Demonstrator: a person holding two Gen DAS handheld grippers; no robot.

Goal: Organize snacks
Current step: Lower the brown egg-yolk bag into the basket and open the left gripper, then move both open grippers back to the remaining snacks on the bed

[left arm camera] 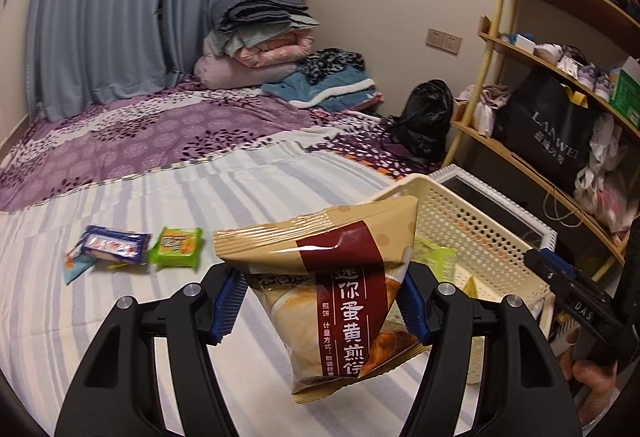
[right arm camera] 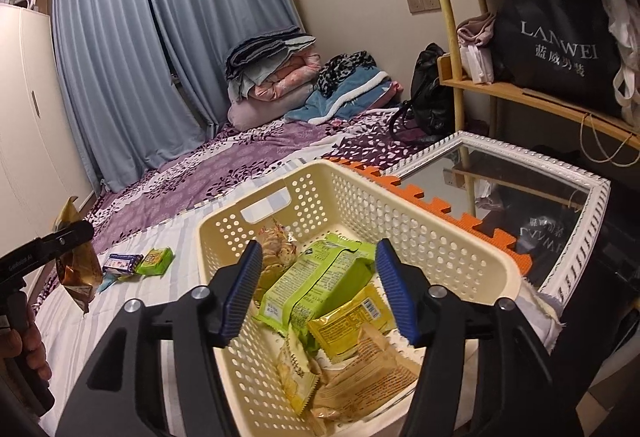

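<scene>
My left gripper [left arm camera: 320, 301] is shut on a beige and maroon snack bag [left arm camera: 352, 277], held above the striped bedsheet just left of the cream perforated basket [left arm camera: 480, 225]. The right wrist view shows that same bag [right arm camera: 78, 269] hanging at the far left. My right gripper [right arm camera: 319, 253] stands open over the basket [right arm camera: 460, 237], with nothing between its pads. Beneath it in the basket lie a green pack [right arm camera: 316, 285], a yellow pack [right arm camera: 348, 321] and several beige packets. A blue pack [left arm camera: 114, 247] and a green pack [left arm camera: 178, 247] lie on the bed.
A glass-topped side table with a white frame [right arm camera: 580, 205] stands right of the basket, with an orange foam mat [right arm camera: 404, 185] between them. Wooden shelves [right arm camera: 520, 89] with bags rise behind. Folded blankets [left arm camera: 260, 49] are piled at the bed's far end.
</scene>
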